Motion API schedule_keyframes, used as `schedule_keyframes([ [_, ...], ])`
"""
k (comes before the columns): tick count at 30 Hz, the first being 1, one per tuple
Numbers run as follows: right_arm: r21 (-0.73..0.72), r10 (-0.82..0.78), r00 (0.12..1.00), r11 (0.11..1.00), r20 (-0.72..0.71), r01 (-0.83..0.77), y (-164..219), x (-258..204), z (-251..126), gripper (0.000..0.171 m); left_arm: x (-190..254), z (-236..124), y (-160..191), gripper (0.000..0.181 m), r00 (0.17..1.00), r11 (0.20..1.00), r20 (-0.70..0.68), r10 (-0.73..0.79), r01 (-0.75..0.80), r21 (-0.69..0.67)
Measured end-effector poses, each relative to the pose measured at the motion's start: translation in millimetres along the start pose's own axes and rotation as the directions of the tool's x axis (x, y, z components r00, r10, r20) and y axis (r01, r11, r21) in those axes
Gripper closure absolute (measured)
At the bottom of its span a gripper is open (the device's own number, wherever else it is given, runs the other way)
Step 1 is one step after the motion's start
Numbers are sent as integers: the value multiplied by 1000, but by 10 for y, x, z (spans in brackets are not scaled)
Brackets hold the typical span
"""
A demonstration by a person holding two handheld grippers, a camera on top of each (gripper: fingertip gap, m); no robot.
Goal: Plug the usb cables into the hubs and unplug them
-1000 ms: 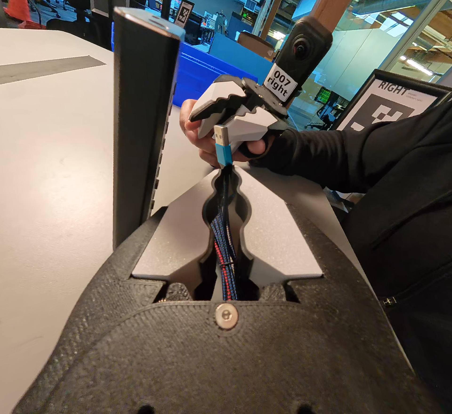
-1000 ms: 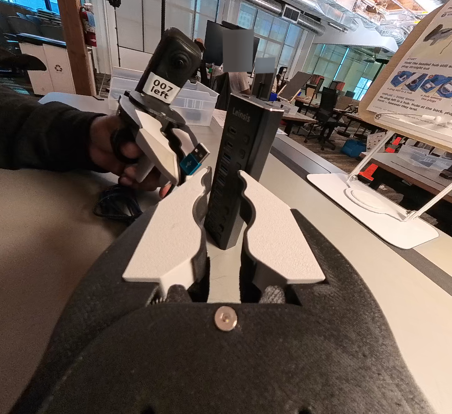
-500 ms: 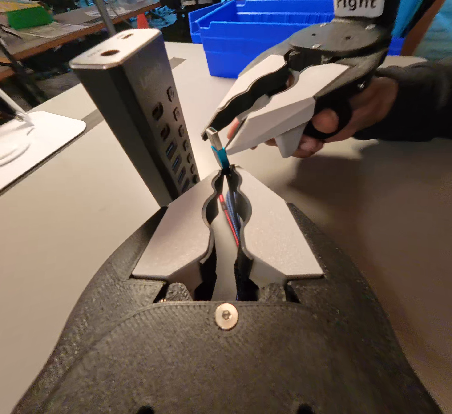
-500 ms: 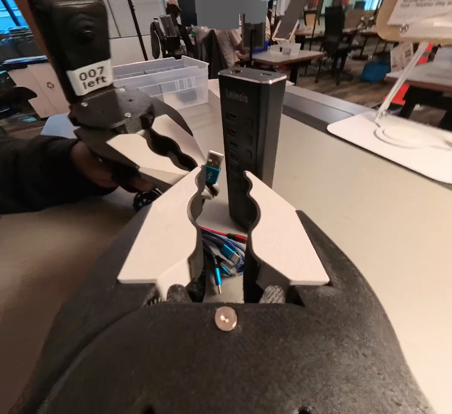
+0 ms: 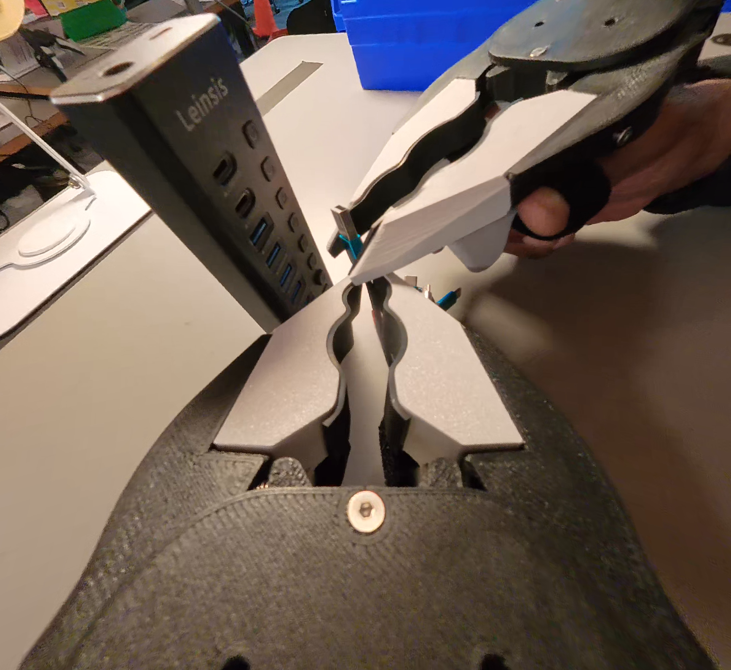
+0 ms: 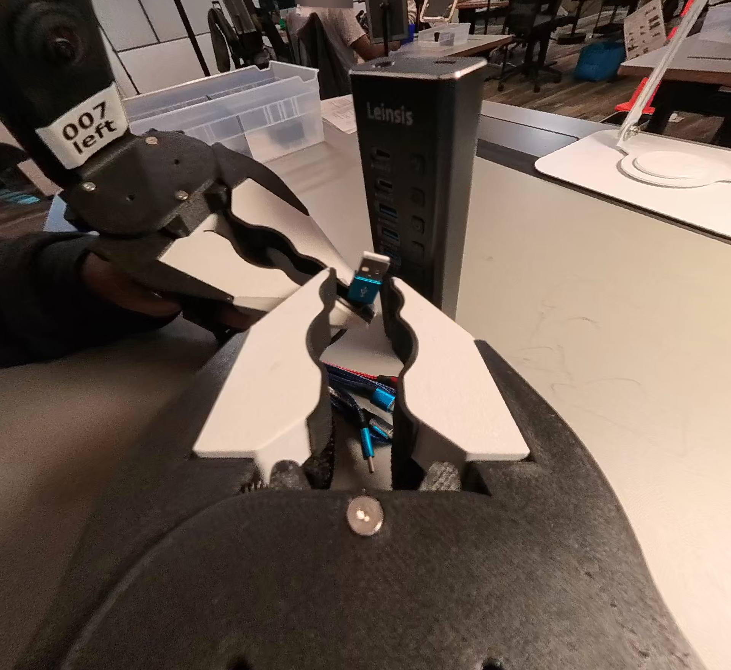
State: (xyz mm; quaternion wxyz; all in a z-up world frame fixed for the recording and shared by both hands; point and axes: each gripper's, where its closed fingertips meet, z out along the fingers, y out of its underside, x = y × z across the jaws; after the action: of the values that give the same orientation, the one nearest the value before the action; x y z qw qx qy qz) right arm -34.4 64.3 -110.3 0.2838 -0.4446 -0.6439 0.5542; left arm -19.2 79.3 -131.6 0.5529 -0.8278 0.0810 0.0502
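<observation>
Left tongs [image 6: 356,305] clamp the blue USB plug [image 6: 366,280]; right tongs [image 6: 360,287] stand apart around it, hub [image 6: 415,176] just beyond. Handover likely; next, close and align.

**Around the Workspace**

Blue bins [image 5: 455,14] stacked at the table [image 5: 118,354] far edge. Clear plastic bin [image 6: 237,109] behind. White stand base [image 6: 633,172] off to one side. Orange cone [image 5: 263,14], green box [image 5: 93,20], office chairs [image 6: 526,10] beyond.
</observation>
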Motion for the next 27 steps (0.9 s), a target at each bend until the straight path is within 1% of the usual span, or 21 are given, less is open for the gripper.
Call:
schedule_keyframes([
  [2, 2, -19, 1000, 1000, 9, 19, -6, -26, -9, 155, 12, 10, 13, 173, 1000, 999, -4, 31, -31, -8],
  [3, 7, -33, 999, 999, 25, 33, -17, -51, -17, 159, 43, 9, 11, 172, 998, 999, -35, 45, -45, -6],
  [4, 16, -47, 998, 999, 40, 46, -35, -72, -27, 159, 67, -6, -7, 172, 996, 999, -73, 45, -45, 3],
  [7, 103, -80, 983, 993, 163, 64, -164, -216, -107, 159, 143, -155, -101, 167, 968, 999, -252, -11, 22, 43],
  [9, 161, -103, 953, 985, 284, 58, -229, -362, -189, 158, 178, -286, -180, 156, 922, 989, -379, -80, 120, 84],
  [11, 213, -108, 921, 977, 375, 28, -278, -461, -271, 158, 243, -380, -216, 152, 842, 967, -513, -169, 243, 80],
  [13, 240, -94, 887, 971, 451, -19, -303, -539, -330, 158, 308, -412, -260, 149, 758, 932, -609, -234, 353, 82],
  [15, 255, -88, 858, 966, 506, -51, -315, -599, -375, 158, 400, -433, -297, 151, 666, 896, -694, -273, 439, 70],
  [19, 279, -100, 813, 957, 574, -79, -337, -697, -455, 157, 541, -489, -373, 154, 506, 833, -807, -306, 552, 30],
  [21, 273, -111, 817, 960, 567, -59, -308, -702, -435, 157, 587, -555, -460, 153, 419, 791, -856, -303, 612, 19],
  [22, 275, -115, 814, 960, 569, -57, -302, -709, -436, 157, 612, -573, -486, 157, 388, 777, -870, -303, 629, 9],
  [23, 278, -109, 810, 958, 576, -68, -312, -710, -446, 157, 643, -577, -499, 158, 376, 774, -877, -299, 634, 8],
  [24, 275, -107, 810, 959, 577, -69, -309, -703, -445, 157, 657, -564, -507, 161, 382, 774, -875, -297, 633, 14],
  [25, 276, -107, 811, 959, 576, -69, -311, -694, -447, 157, 647, -546, -510, 165, 405, 775, -865, -295, 631, 32],
  [27, 269, -99, 818, 961, 567, -70, -306, -667, -433, 157, 632, -532, -491, 167, 444, 792, -850, -284, 609, 54],
])
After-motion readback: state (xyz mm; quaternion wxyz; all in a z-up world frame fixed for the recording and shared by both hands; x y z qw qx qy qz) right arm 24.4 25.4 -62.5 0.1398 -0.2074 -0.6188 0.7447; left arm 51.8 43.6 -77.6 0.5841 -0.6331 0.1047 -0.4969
